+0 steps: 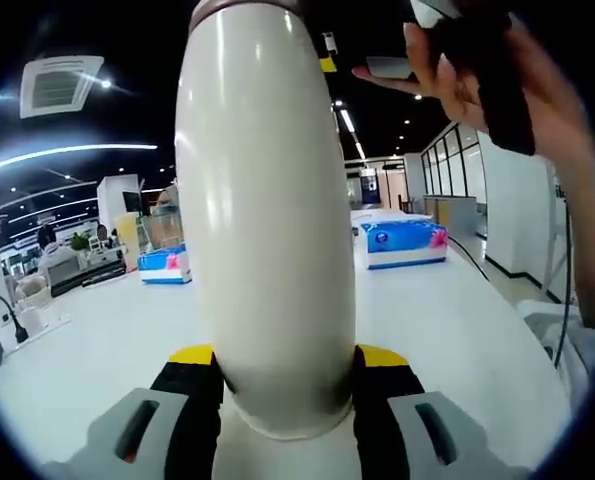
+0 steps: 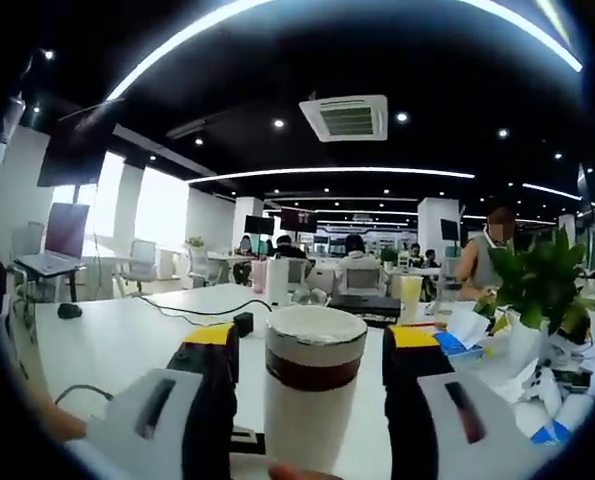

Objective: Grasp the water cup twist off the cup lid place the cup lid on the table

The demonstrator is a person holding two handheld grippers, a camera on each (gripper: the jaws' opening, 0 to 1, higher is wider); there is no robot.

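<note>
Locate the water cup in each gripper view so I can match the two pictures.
Left gripper view: the water cup stands tall in the centre, its white body clamped between the left gripper jaws.
Right gripper view: it sits at bottom centre, lid end towards the camera, between the right gripper jaws.
Shared landmark: the white table.

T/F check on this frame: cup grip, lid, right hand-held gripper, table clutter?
1. The left hand-held gripper clamps the white water cup. True.
2. The cup lid lies on the table. False: it still tops the cup.
3. The right hand-held gripper has its jaws on either side of the lid, with gaps. True.
4. Tissue packs sit on the table. True.
5. The plant is red. False: green.
</note>
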